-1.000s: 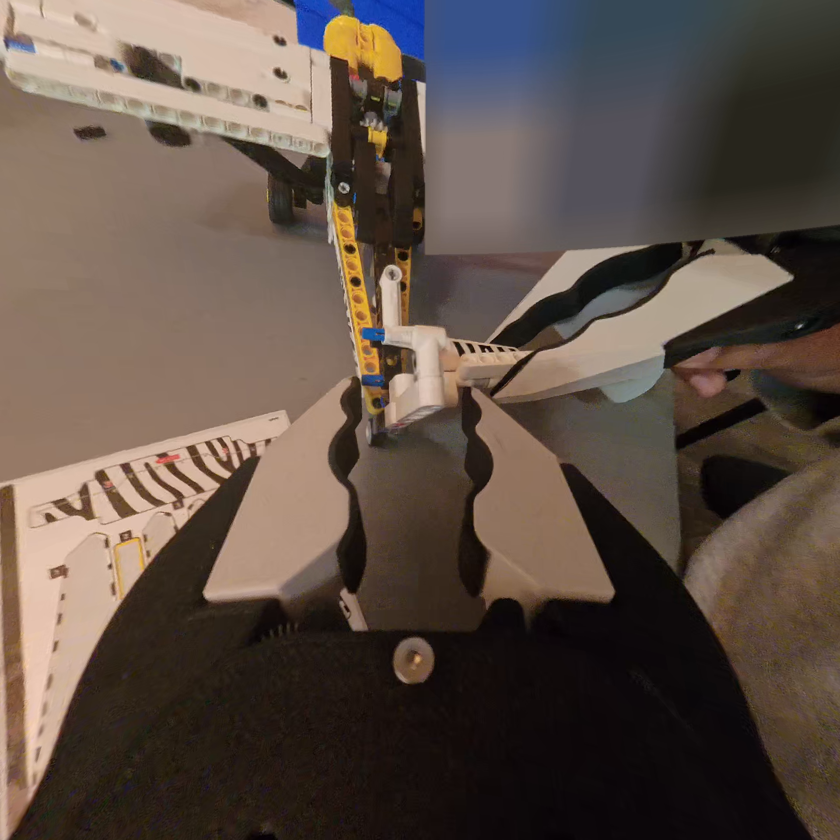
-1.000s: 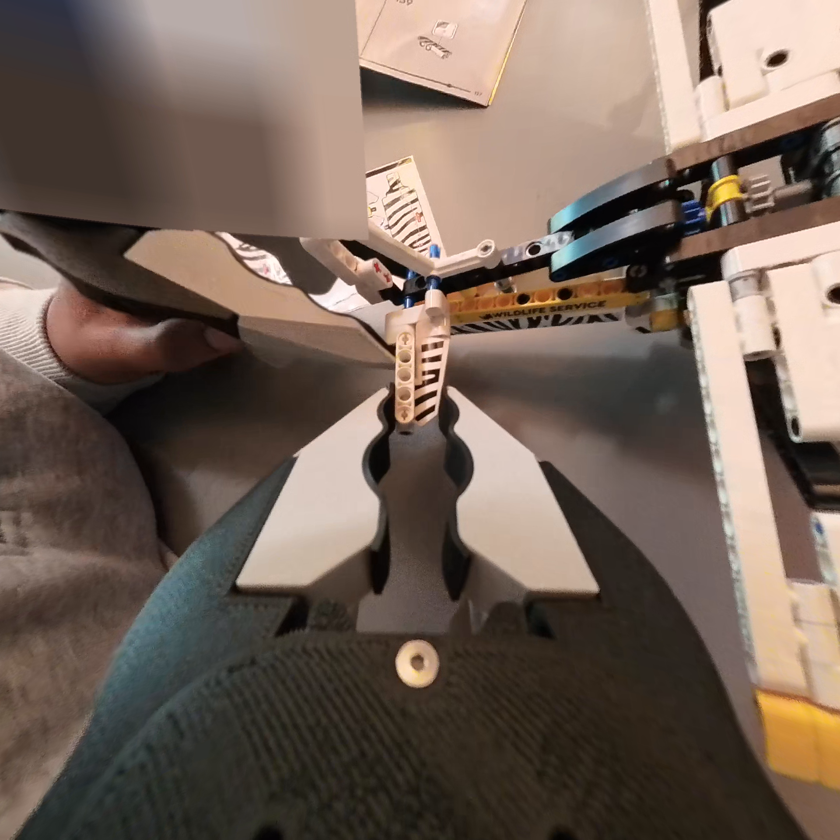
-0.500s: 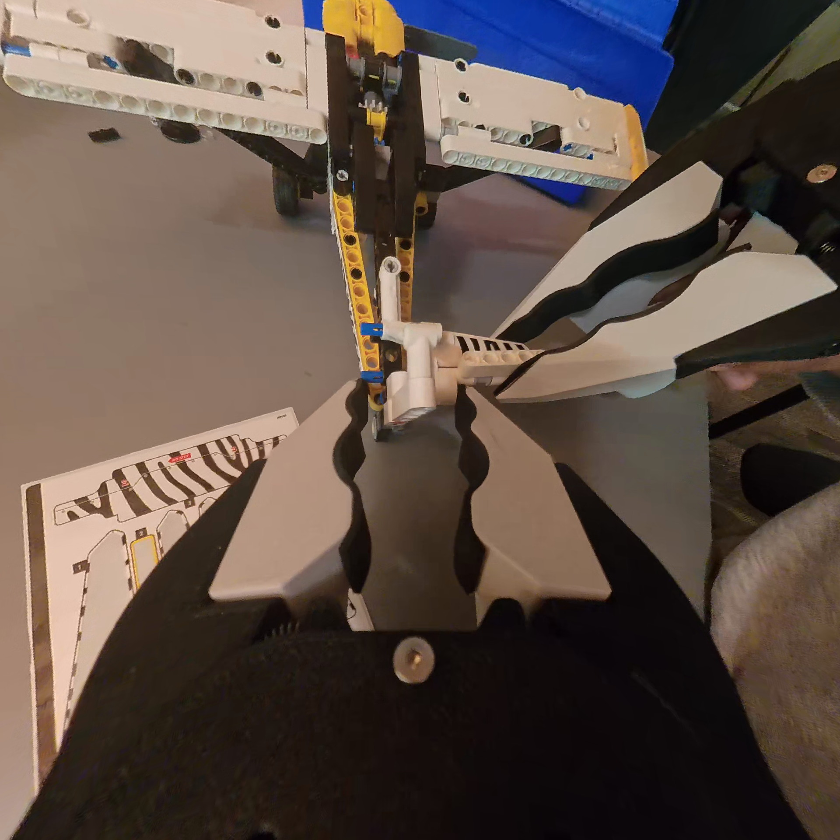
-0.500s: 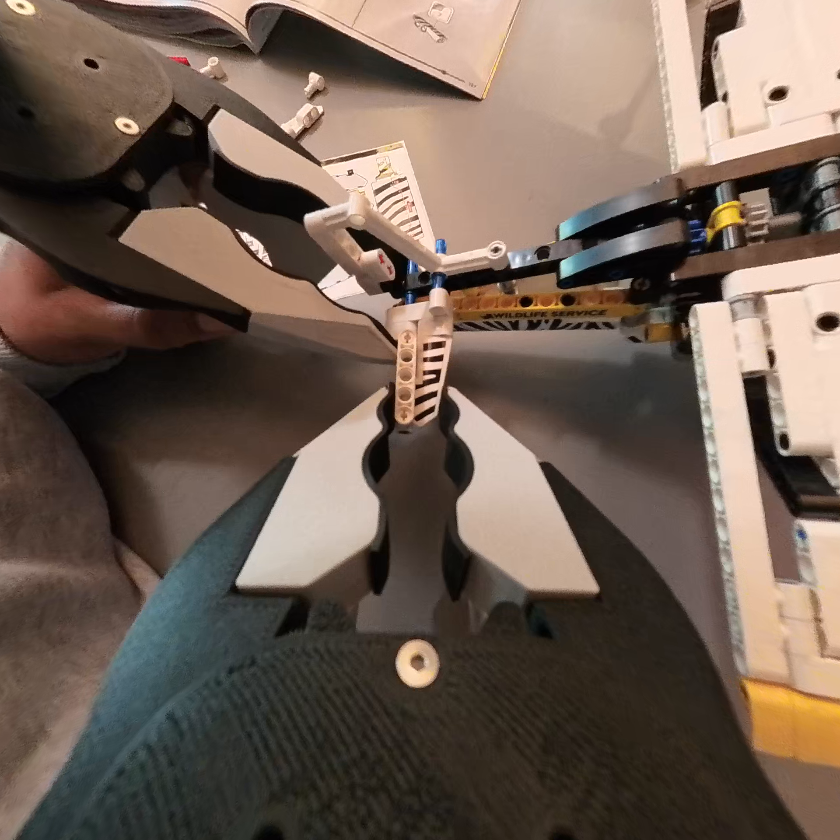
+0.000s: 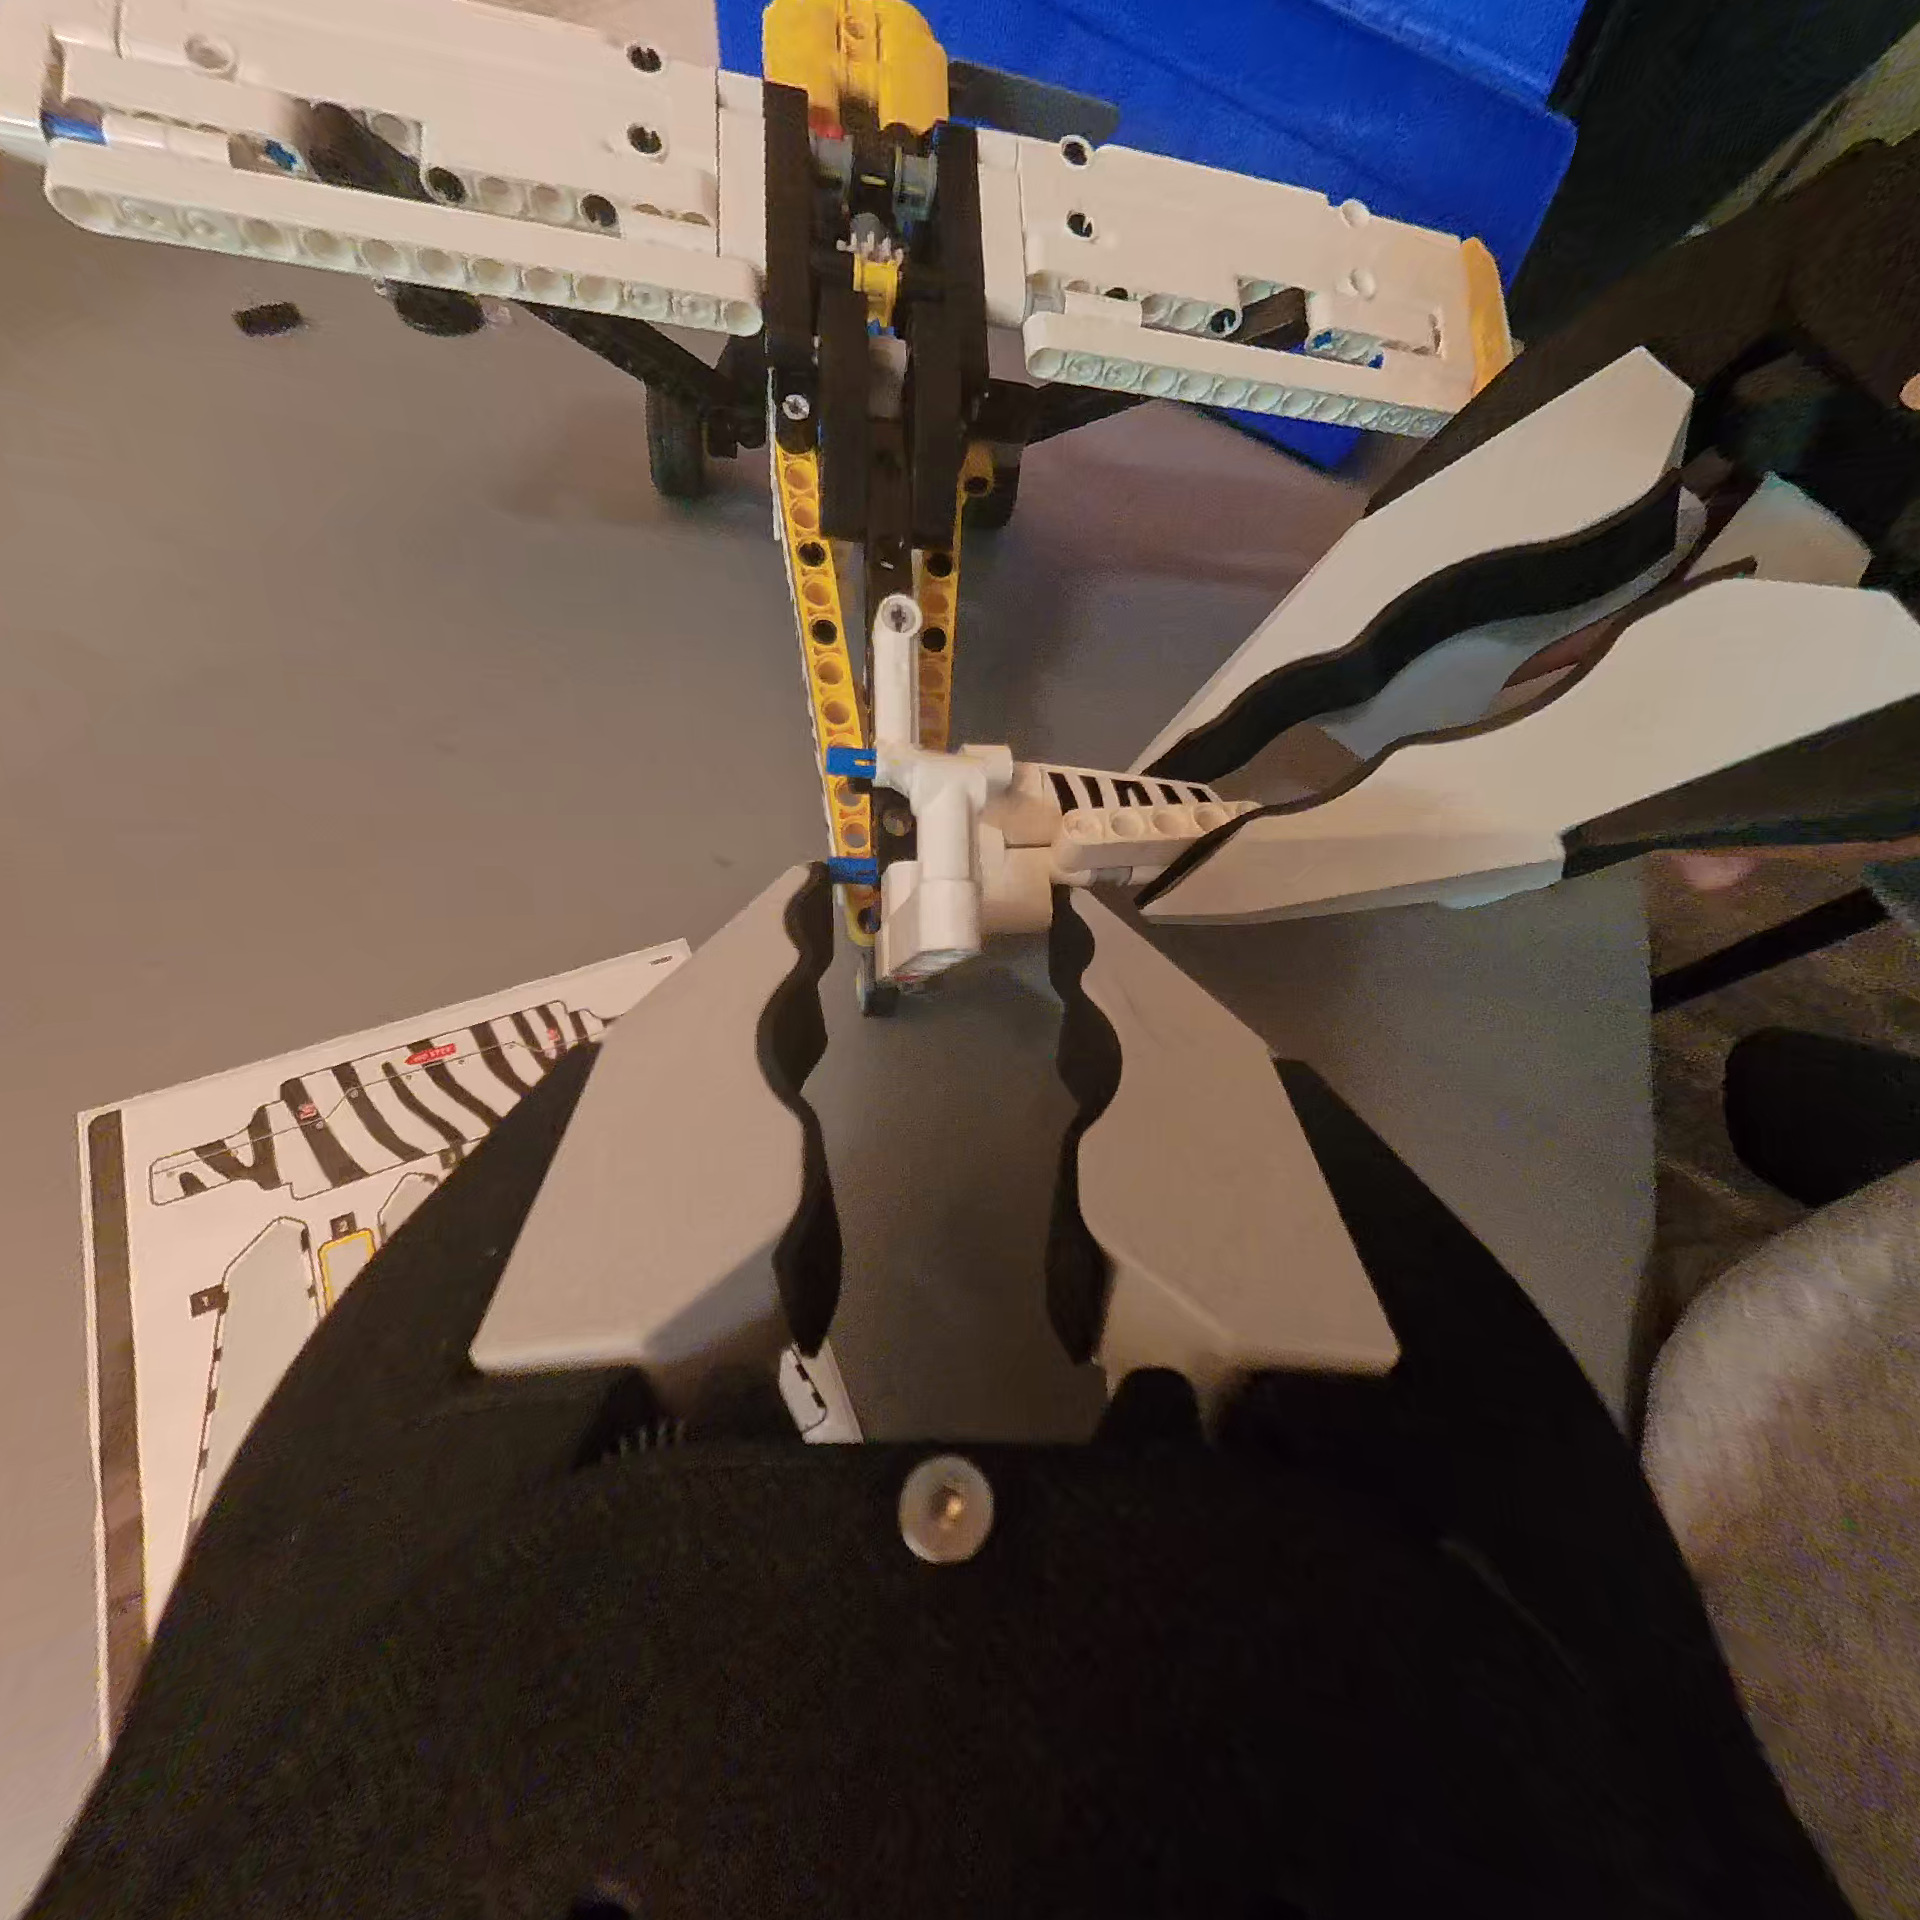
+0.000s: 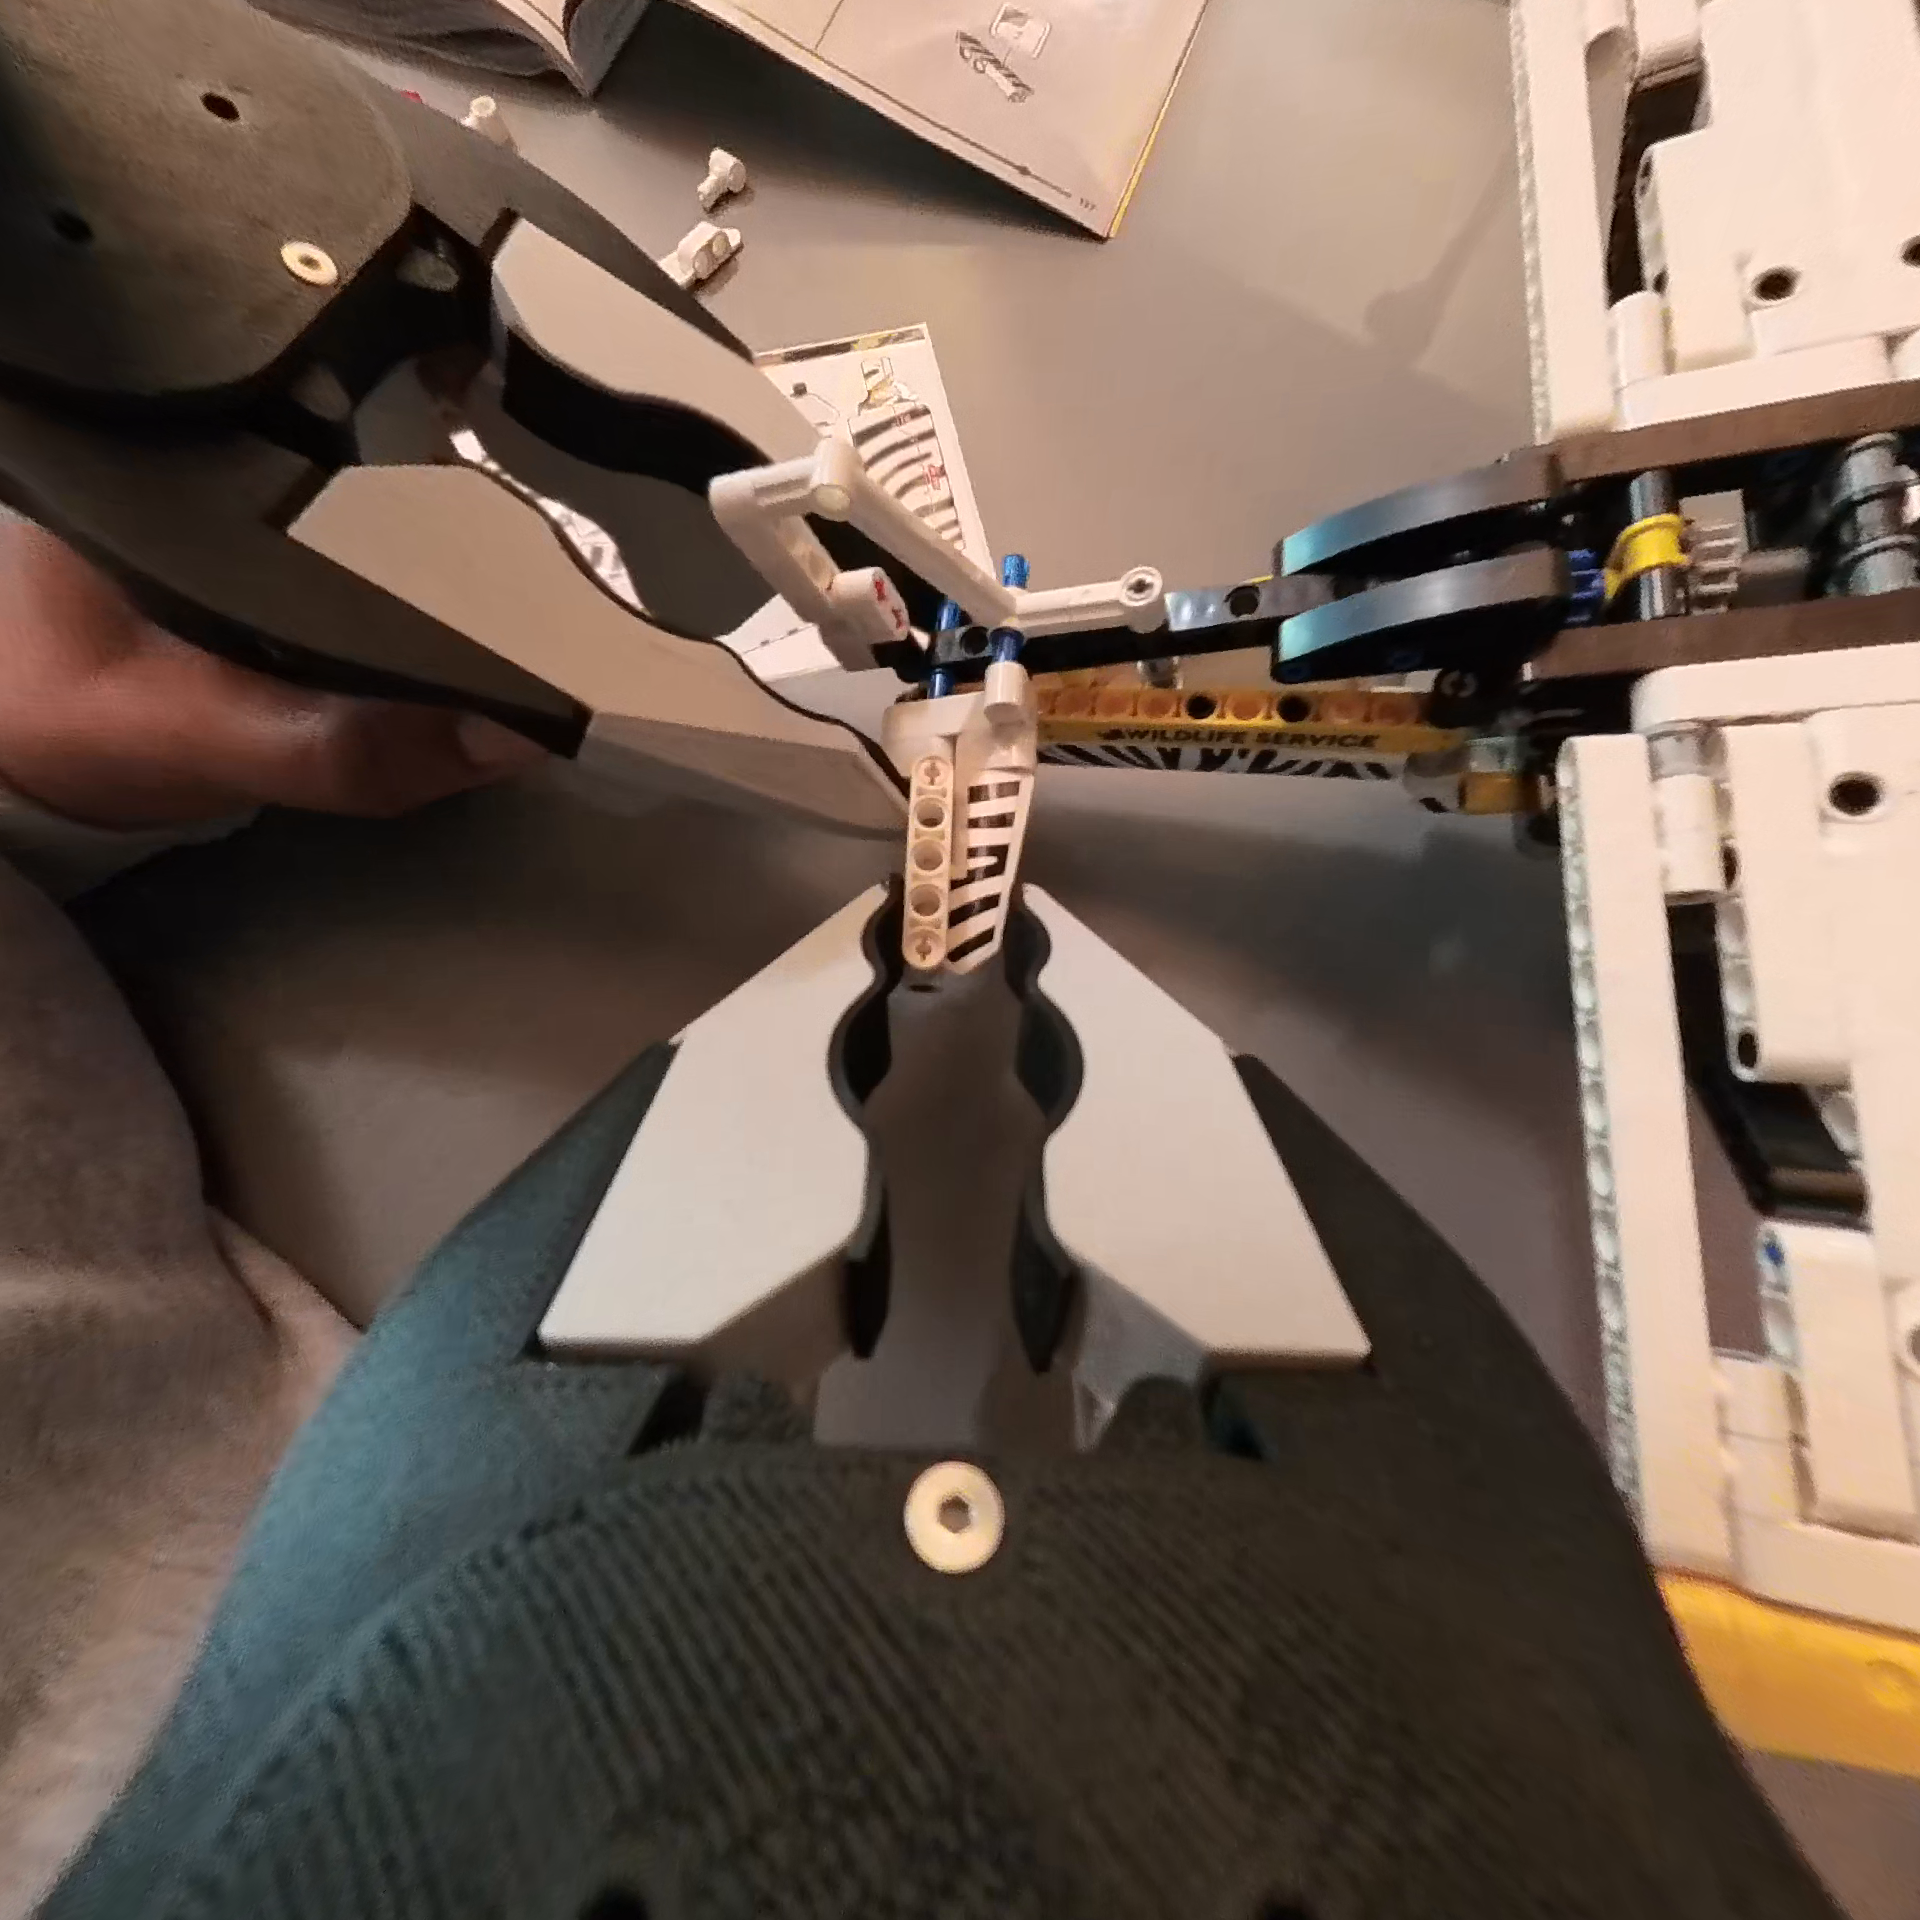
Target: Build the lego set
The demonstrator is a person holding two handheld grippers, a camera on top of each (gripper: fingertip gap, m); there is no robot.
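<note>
Right claw point(image 6: 951, 935) pinches the tip of the striped white tail piece point(image 6: 961, 831) at the plane model's point(image 5: 862, 436) yellow boom. Left claw point(image 5: 935, 914) gapes around that joint, its left finger point(image 5: 800, 935) touching the boom. One sticker sheet point(image 5: 260, 1174) on the grey tabletop point(image 5: 364, 675). Only the right view shows three loose white pins point(image 6: 717, 177) and one booklet point(image 6: 935, 94); only the left shows the blue bin point(image 5: 1299, 94).

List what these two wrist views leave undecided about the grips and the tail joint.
- Left wrist view: whether the left hand-held gripper presses the white tail assembly; a gap shows beside its right finger.
- Right wrist view: the striped white piece enters the right hand-held gripper; pad contact is hidden.
- Both views: how far the blue pins are seated; too small.
- Right wrist view: plane wing cut off by the edge.
</note>
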